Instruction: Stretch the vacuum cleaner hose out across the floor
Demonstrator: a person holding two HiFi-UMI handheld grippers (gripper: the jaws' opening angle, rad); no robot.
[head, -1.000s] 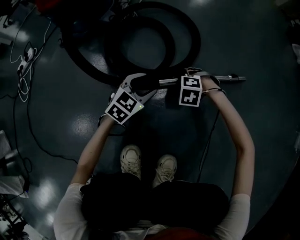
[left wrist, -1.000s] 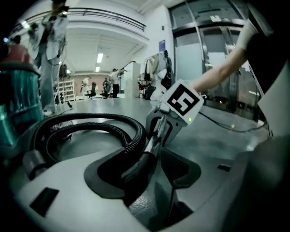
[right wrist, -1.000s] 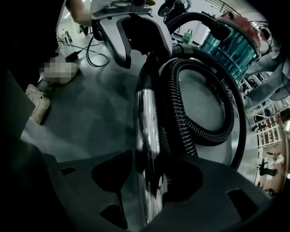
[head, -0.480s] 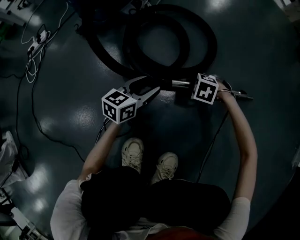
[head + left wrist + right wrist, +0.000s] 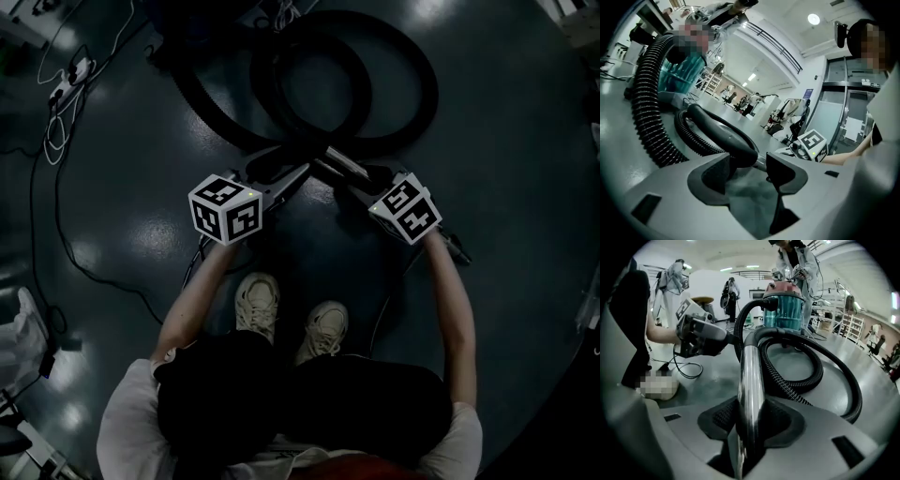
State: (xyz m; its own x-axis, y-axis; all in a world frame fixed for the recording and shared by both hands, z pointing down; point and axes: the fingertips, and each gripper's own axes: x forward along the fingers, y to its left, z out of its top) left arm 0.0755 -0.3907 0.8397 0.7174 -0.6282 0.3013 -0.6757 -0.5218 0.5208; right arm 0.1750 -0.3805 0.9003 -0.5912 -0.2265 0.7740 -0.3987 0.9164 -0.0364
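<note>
Both grippers have rolled since a second ago, and the chrome tube [image 5: 751,380], which lay straight across to the right, now slants back toward the person's right side. Jaws of the right gripper [image 5: 356,176] closed in during that second and now clench the chrome tube. Pads press it from both sides. It runs on past the fingertips into the black handle [image 5: 726,136], and its free end sticks out behind the fingers, past the wrist.

Jaws of the left gripper [image 5: 292,167] grasp that black handle, with the curved grip seated between the pads right at the fingertips. The two sets of fingertips point toward each other along the same wand, near but not touching. The right one's marker cube [image 5: 813,143] shows just past the left fingers.

The hose [image 5: 425,89] is still coiled in overlapping loops on the floor [image 5: 506,169] beyond both sets of fingertips, not stretched out. Its corrugated run leaves the handle just ahead of the left fingers and curls away to the vacuum cleaner [image 5: 783,305], which stands well past the right fingertips. The person's shoes [image 5: 258,305] are behind the fingers, on the wrist side.
</note>
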